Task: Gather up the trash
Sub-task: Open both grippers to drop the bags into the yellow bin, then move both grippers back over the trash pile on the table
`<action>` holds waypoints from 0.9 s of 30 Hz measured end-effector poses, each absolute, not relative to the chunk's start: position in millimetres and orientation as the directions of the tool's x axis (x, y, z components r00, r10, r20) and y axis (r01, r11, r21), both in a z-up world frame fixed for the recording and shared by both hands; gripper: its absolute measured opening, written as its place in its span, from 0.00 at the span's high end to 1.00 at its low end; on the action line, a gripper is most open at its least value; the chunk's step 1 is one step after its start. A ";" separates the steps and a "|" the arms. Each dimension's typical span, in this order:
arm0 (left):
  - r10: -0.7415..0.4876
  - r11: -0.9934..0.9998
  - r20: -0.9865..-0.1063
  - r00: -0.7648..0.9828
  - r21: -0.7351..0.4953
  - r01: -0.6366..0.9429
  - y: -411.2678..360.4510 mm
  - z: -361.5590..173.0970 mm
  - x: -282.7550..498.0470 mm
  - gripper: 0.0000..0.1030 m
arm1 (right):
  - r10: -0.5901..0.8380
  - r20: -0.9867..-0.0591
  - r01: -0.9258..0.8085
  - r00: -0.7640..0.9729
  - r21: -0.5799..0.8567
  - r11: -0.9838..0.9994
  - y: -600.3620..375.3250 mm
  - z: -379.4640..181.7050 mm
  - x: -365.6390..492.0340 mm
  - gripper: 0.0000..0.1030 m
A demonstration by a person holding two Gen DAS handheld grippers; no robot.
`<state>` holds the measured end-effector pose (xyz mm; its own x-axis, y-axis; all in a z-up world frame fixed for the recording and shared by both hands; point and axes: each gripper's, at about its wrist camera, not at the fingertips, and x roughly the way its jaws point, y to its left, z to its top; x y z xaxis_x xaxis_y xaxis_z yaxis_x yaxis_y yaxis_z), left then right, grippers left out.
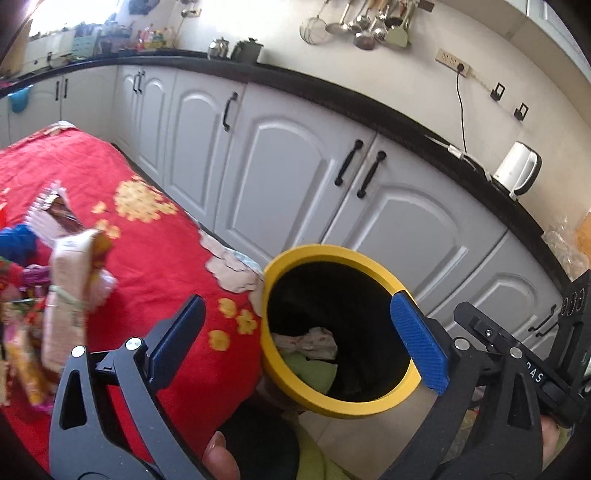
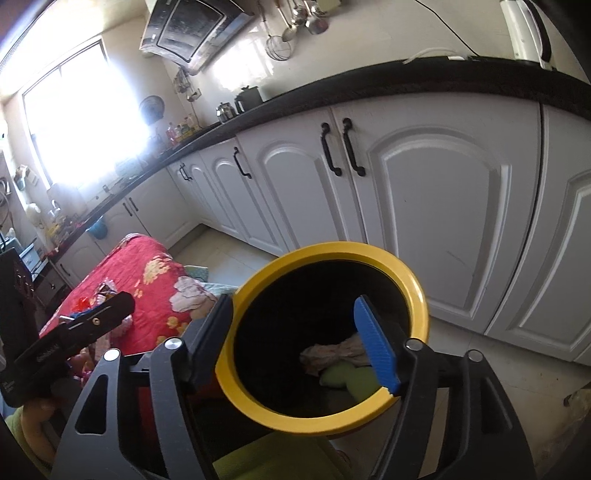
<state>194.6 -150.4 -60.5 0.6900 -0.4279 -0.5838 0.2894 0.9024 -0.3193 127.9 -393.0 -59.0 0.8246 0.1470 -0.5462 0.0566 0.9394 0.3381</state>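
A bin with a yellow rim and a black inside stands beside a table with a red flowered cloth. In it lie a crumpled pale wrapper and a green piece. My left gripper is open and empty above the bin's near rim. My right gripper is open and empty over the bin mouth. A heap of snack wrappers lies on the cloth at the left; it also shows small in the right wrist view.
White cabinets with black handles run behind the bin under a black counter. A white kettle and hanging utensils are at the wall. The left gripper's body shows at the left of the right wrist view.
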 end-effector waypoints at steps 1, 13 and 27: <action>-0.422 0.905 -0.578 0.699 -0.318 0.284 -146.0 -56.8 192.1 0.11 | 0.151 -0.541 0.049 0.827 0.337 0.940 -388.2 -55.8 127.1 0.33; -0.339 0.931 -0.507 0.792 -0.301 0.206 -84.7 -20.2 166.6 0.11 | 0.208 -0.497 -0.054 0.843 0.307 0.950 -338.7 -29.9 119.0 0.28; -0.260 0.951 -0.492 0.831 -0.280 0.132 -26.8 -9.7 143.4 0.11 | 0.276 -0.484 -0.171 0.830 0.250 0.953 -280.1 -15.6 114.9 0.21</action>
<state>143.4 -26.8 -9.7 0.8311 -0.2598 -0.4916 0.1315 0.9509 -0.2802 114.9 -280.1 -15.6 0.8301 0.2761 -0.4844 -0.1711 0.9530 0.2498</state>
